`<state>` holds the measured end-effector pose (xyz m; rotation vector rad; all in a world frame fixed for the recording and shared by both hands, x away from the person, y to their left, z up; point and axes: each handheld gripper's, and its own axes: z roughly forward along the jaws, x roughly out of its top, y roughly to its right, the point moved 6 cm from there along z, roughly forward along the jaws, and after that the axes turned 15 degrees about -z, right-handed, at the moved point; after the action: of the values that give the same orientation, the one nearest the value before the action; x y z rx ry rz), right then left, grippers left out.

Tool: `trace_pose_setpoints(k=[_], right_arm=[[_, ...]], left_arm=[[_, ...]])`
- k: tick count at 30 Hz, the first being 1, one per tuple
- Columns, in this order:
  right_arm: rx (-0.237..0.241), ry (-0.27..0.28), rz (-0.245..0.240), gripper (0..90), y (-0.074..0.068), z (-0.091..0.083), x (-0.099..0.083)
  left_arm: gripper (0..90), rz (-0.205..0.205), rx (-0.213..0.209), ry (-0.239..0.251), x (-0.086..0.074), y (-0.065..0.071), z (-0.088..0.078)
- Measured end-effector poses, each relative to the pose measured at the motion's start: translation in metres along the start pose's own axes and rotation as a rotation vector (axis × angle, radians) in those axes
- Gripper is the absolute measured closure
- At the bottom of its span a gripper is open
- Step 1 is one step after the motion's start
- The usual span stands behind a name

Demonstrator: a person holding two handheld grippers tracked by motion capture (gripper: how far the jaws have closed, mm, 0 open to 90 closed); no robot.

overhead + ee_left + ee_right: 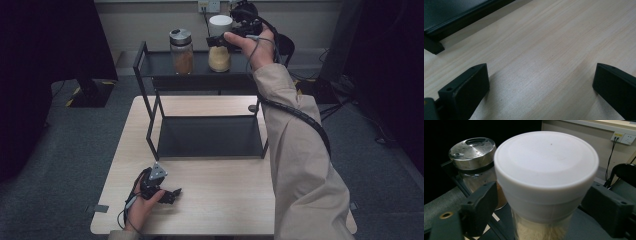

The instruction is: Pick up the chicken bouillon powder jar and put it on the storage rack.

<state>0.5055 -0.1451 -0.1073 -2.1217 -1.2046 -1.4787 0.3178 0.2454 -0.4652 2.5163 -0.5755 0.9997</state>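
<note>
A clear jar with a white lid (220,45) (546,170), part full of pale grains, stands upright on the top shelf of a black metal rack (150,65). My right gripper (214,42) (539,205) is at the jar just under its lid. Its jaws straddle the jar with narrow gaps on both sides, so it is open. My left gripper (172,192) (541,85) rests low over the wooden table (225,200) near its front edge, open wide, with bare wood between its fingers.
A second jar with a metal lid (181,50) (471,152), holding brown contents, stands on the same shelf close beside the white-lidded one. The rack's lower shelf (210,137) sits on the table's middle. Wall sockets (209,6) are behind.
</note>
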Motion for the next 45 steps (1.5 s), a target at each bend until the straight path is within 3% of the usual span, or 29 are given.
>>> trace_pose_setpoints(k=[8, 18, 36, 45], right_arm=[[-0.037, -0.003, 0.0, 0.0, -0.008, -0.009, -0.005], [-0.051, 0.013, 0.0, 0.0, -0.02, -0.026, -0.016], [-0.016, 0.043, 0.015, 0.0, -0.047, -0.04, -0.04], [0.004, 0.071, 0.021, 0.0, -0.059, -0.044, -0.06]], left_arm=[[0.0, 0.001, -0.001, 0.0, 0.0, 0.0, 0.0], [0.0, -0.001, -0.002, 0.0, 0.0, 0.0, 0.0], [0.0, -0.001, -0.002, 0.0, 0.0, 0.0, 0.0], [0.0, 0.0, -0.002, 0.0, 0.0, 0.0, 0.0]])
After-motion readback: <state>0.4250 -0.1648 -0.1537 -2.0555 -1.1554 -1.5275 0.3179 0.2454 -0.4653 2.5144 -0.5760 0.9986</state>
